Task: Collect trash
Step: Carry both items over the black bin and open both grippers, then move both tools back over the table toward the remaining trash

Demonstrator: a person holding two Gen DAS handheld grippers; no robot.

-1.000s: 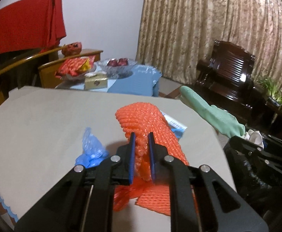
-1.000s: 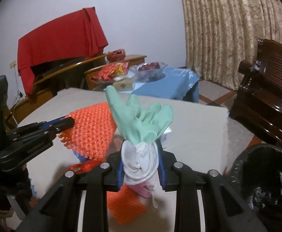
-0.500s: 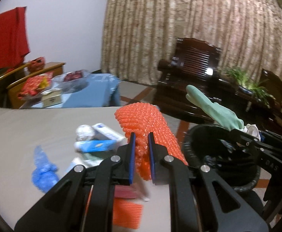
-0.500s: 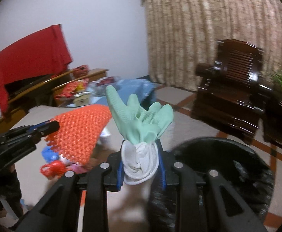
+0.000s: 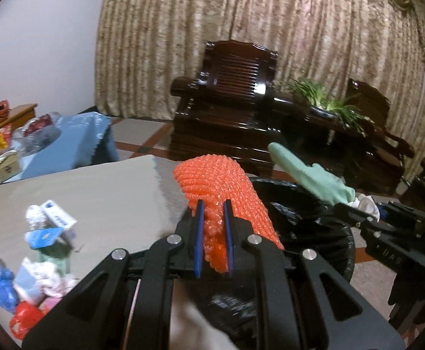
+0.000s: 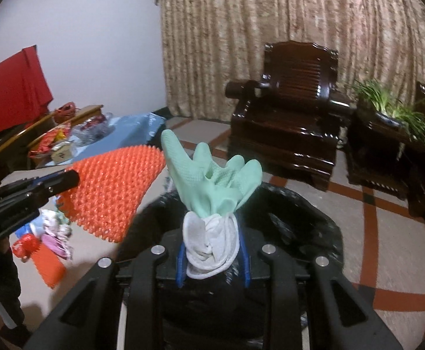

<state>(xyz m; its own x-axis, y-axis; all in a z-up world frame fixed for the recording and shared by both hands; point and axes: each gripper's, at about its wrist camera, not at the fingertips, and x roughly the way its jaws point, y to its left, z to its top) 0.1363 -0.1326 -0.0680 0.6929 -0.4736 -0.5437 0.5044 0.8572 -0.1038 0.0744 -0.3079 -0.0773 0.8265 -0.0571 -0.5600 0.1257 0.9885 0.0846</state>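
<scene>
Left tool (image 5: 214, 233) clamps the orange mesh (image 5: 224, 180), right tool (image 6: 212, 258) grips the green glove (image 6: 212, 175), both over the black bin (image 6: 300, 213) at six o'clock; centre them above its mouth before letting go

Dim warm indoor light around me, glare on the chair (image 5: 238, 87), motion blur on the trash (image 5: 37, 262), dark fisheye corners.

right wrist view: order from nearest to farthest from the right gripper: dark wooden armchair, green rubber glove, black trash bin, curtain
1. green rubber glove, clamped in the right gripper by its white cuff.
2. black trash bin, just below and ahead.
3. dark wooden armchair, across the floor, ahead to the right.
4. curtain, behind the armchair.
</scene>
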